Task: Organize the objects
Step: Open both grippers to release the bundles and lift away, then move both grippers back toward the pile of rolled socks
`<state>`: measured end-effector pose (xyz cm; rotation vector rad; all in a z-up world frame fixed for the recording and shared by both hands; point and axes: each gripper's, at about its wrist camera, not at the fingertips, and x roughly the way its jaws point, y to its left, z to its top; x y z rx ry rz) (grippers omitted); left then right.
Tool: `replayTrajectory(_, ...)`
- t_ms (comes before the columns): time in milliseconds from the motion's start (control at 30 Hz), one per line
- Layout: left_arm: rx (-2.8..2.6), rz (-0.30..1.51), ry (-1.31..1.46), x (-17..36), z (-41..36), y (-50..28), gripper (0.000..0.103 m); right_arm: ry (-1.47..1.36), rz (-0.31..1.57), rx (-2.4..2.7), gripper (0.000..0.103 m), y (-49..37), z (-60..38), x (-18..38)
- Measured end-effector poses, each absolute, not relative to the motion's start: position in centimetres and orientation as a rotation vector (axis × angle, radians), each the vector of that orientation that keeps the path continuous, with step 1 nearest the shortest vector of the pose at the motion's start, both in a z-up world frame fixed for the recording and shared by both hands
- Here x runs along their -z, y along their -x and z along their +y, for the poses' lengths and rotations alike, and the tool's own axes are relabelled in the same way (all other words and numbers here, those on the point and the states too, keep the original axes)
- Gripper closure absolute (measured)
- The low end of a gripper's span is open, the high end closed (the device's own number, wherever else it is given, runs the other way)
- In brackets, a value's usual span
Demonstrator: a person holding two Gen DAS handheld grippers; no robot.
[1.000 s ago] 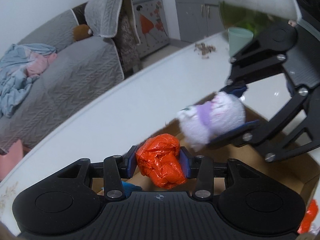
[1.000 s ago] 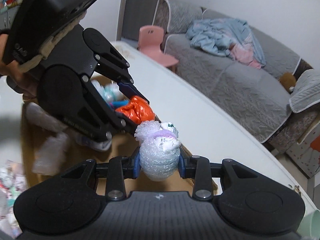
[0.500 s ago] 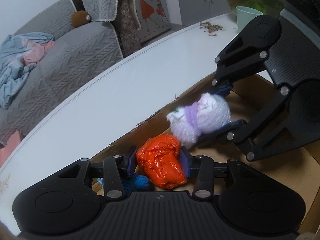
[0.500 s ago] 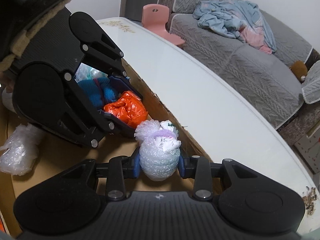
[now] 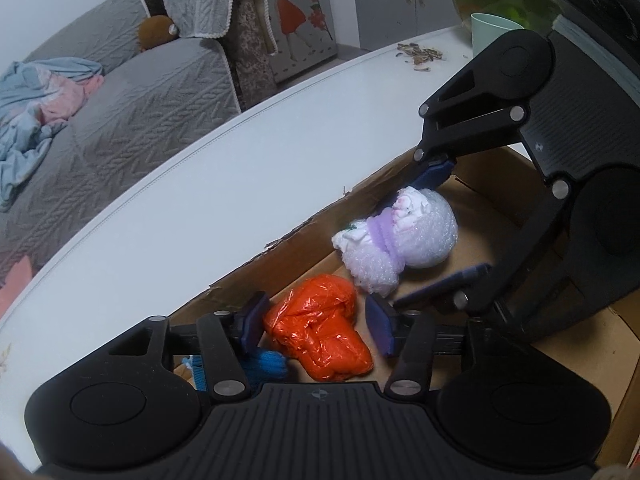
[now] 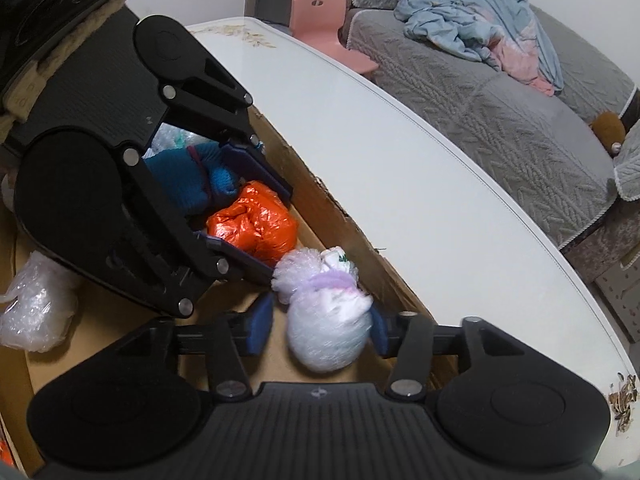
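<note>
Left wrist view. Our left gripper [image 5: 318, 322] sits low in the frame, jaws apart, with gaps on both sides of the orange bag [image 5: 320, 328]. The bag lies on the floor of the box [image 5: 592, 340] at bottom centre, against the box's far wall; we judge it is set there to fill the row along that wall. A blue knit [image 5: 266, 366] shows just left of it, partly hidden by the left finger. The bubble-wrap bundle [image 5: 400, 240] lies right of centre, tied with a purple band, between the spread jaws of our right gripper [image 5: 452, 224]; it touches neither pad clearly. A green cup [image 5: 494, 32] stands upper right on the white table [image 5: 280, 152], with seed husks [image 5: 420, 56] scattered near it. No brand or text is legible; the small round mark on the gripper body is not readable.

Right wrist view. Our right gripper [image 6: 320, 324] is open: the left pad stands clear of the bundle [image 6: 328, 332], the right pad is close, contact uncertain. The bundle rests at lower centre along the box wall [image 6: 340, 216], next to the orange bag [image 6: 254, 226]. The left gripper [image 6: 244, 212] straddles that bag, jaws wide. The blue knit [image 6: 192, 180] lies behind, upper left. A second bubble-wrap lump [image 6: 36, 308] sits at the left edge. Green specks on the bundle's white paper are too small to read.
</note>
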<state>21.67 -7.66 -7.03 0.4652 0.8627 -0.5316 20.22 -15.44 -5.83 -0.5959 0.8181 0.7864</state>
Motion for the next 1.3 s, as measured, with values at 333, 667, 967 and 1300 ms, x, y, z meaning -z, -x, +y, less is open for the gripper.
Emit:
replayTrajectory(333,0.506,0.879,-0.473,7.3,-7.6,-21.4,0.016,0.620,0.838,-0.764,0.035,-20.0,-15.7,5.9)
replayTrajectory(667,0.493,0.881,-0.458,6.5,-7.5,-20.8,0.013,0.630,0.864,-0.700,0.033,-19.7,-15.9,5.4)
replayTrajectory(967,0.455,0.852,-0.400,2.5,-5.1,-16.8,0.009,0.567,0.809,-0.619,0.023,-16.1,-18.8,1.3)
replayTrajectory(1300,0.385,0.778,-0.278,-0.5,0.8,-5.4,0.002,0.494,0.713,-0.593,0.015,-7.4,-22.4,-1.2)
